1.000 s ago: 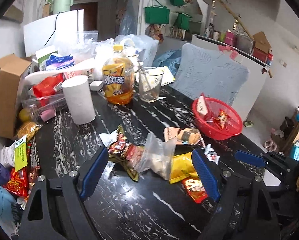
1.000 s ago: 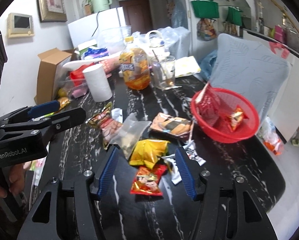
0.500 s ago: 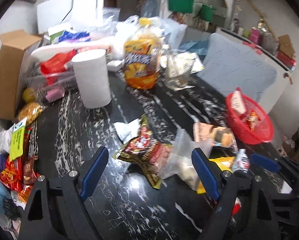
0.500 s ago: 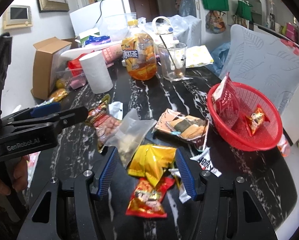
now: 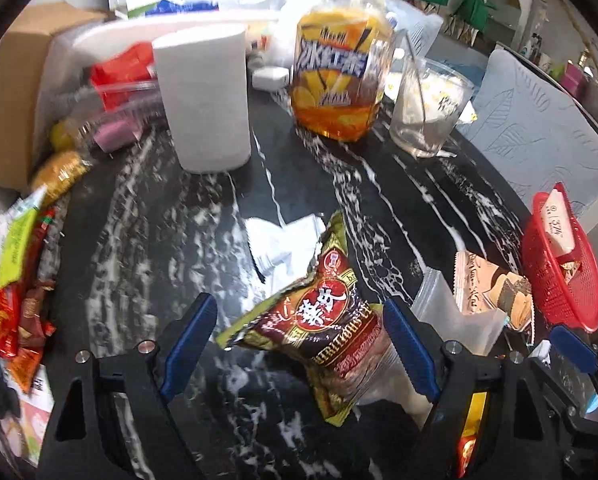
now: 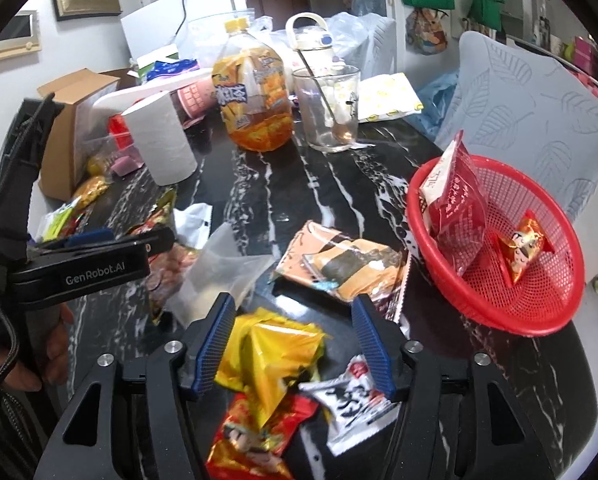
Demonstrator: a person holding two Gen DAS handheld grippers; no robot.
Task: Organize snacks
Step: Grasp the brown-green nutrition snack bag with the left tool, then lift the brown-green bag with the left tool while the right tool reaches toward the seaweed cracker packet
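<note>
left wrist view looks down on a black marbled table [image 5: 171, 240], where the left gripper [image 5: 303, 340] stands wide, its blue pads either side of a dark red and olive packet [image 5: 323, 320] without pressing it; the packet bears a round red badge with white chinese characters and gold latin lettering too blurred to read. a clear bag [image 5: 455, 316] lies just beside it, and a peach wrapper [image 5: 487, 284] next to that. farther back stand a paper roll [image 5: 207, 96], a tea bottle [image 5: 341, 64] whose blue label reads 冰红茶, and a glass [image 5: 431, 112]. a white card in the red basket [image 5: 567, 292] shows "37%".

right wrist view shows the right gripper [image 6: 295, 344] with jaws that have just been opening, now moderately apart over a yellow foil packet [image 6: 271, 356]; the packet sits between the pads and i cannot tell whether they touch it. a red packet [image 6: 251, 436] and a white packet [image 6: 355, 400] with black brush characters lie nearer the camera. the basket [image 6: 479, 308] holds a dark red pouch [image 6: 455, 208] and a small red sachet [image 6: 523, 244]. the left gripper [image 6: 99, 256] reads "GenRobot.AI", with a hand [image 6: 55, 340] below it.
</note>
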